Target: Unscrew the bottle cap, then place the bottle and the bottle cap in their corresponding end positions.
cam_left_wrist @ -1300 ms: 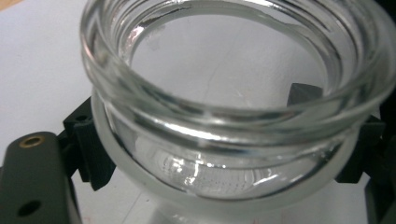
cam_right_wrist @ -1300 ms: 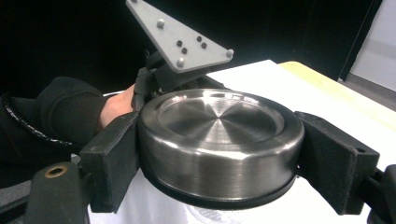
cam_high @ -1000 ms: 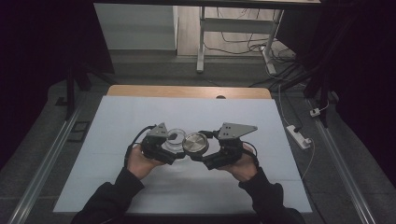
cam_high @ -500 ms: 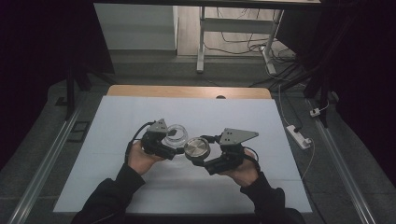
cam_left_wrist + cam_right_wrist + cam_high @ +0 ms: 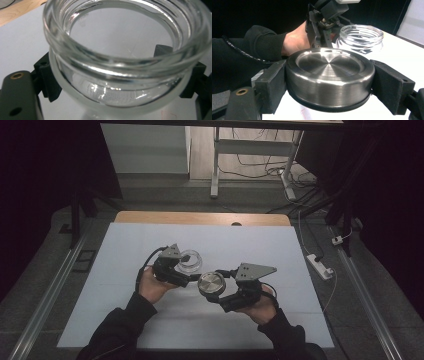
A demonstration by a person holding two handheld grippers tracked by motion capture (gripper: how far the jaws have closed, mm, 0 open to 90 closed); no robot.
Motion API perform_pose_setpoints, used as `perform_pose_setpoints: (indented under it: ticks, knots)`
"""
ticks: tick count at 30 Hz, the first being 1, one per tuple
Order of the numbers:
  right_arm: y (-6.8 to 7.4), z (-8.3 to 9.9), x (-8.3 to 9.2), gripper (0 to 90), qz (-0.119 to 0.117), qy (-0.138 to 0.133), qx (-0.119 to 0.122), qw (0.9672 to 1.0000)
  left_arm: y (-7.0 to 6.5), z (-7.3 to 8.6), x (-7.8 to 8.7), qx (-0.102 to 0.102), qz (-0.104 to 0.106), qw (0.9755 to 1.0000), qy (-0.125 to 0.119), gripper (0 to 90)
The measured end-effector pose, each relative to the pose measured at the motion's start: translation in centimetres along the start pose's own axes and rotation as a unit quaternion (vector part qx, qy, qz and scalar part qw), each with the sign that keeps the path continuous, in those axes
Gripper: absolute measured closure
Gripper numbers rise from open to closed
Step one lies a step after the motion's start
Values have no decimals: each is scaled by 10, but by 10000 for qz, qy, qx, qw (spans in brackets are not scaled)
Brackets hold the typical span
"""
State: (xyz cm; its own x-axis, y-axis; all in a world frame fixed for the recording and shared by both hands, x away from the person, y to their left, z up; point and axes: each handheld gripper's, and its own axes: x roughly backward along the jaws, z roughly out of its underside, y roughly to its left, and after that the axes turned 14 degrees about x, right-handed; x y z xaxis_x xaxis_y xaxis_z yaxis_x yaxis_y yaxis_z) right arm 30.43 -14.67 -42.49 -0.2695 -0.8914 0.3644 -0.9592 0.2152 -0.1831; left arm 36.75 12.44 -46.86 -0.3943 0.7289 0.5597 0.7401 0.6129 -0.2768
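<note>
Glass jar point(image 5: 190, 261) clamped in left gripper point(image 5: 184, 270), metal lid point(image 5: 211, 283) clamped in right gripper point(image 5: 220, 290); smooth glass could slip if squeezed unevenly

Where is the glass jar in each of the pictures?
High view: the jar sits left of centre, in the left gripper.
Left gripper view: the jar is up close between the black jaws, its open mouth on top.
Right gripper view: the jar is at upper right, behind the lid.
Shared landmark: the white table.
</note>
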Motion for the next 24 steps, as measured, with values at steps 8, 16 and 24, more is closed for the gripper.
perform_pose_setpoints:
  ticks: [8, 16, 24]
  knots:
    - [8, 7, -2, 182, -2, 43, 1, 10000, 2, -5, -5, -8, 3, 10000, -23, 154]
    - [12, 13, -6, 182, -47, 95, -10, 9999, 4, -10, -12, -42, -6, 10000, -19, 154]
    - [16, 18, -11, 182, -97, 123, -30, 9999, 6, -16, -17, -42, 36, 10000, -65, 154]
